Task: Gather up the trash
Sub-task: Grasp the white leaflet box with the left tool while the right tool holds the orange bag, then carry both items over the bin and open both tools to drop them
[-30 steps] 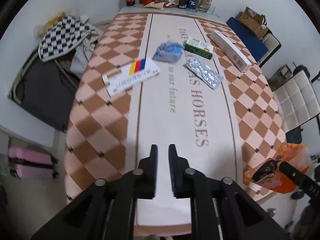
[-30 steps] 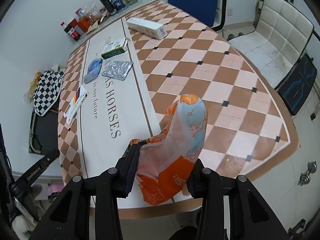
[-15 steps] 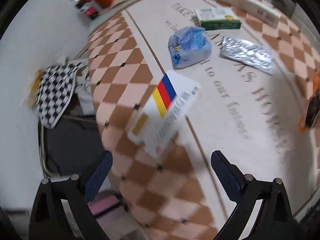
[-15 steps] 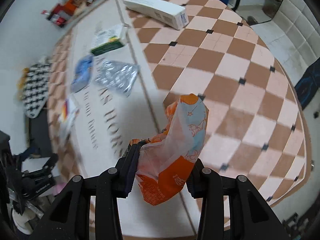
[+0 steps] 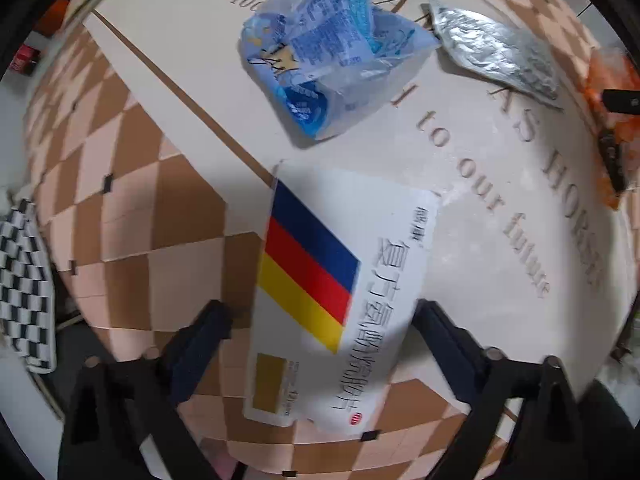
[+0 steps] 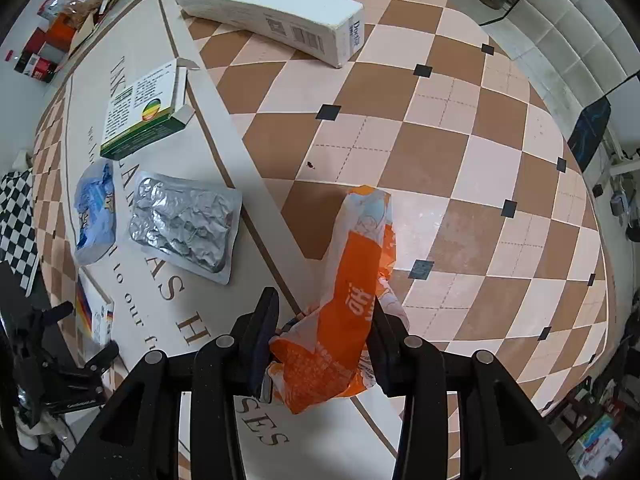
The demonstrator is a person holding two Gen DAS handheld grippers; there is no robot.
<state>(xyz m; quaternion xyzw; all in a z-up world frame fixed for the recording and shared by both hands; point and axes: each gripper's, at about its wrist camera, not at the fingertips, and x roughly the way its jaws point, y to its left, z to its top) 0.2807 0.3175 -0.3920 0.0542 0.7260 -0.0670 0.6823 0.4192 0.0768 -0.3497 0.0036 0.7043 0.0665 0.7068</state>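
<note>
My left gripper (image 5: 320,320) is open, its jaws on either side of a flat white box with blue, red and yellow stripes (image 5: 332,300) that lies on the table; the box also shows in the right wrist view (image 6: 93,312). My right gripper (image 6: 324,320) is shut on an orange plastic bag (image 6: 352,304) held above the table. A blue plastic wrapper (image 5: 332,52) (image 6: 94,216), a crumpled silver foil pack (image 5: 496,48) (image 6: 184,228), a green and white box (image 6: 140,116) and a long white box (image 6: 272,16) lie on the table.
The checkered table (image 6: 440,128) has a pale centre strip with lettering. Bottles and packets (image 6: 52,40) stand at its far end. A checkered cloth (image 5: 20,288) lies off the left edge. White chairs (image 6: 580,52) stand to the right.
My left gripper opened and moved forward and left over the table until its jaws straddle the striped box. My right gripper moved forward over the table, still holding the orange bag.
</note>
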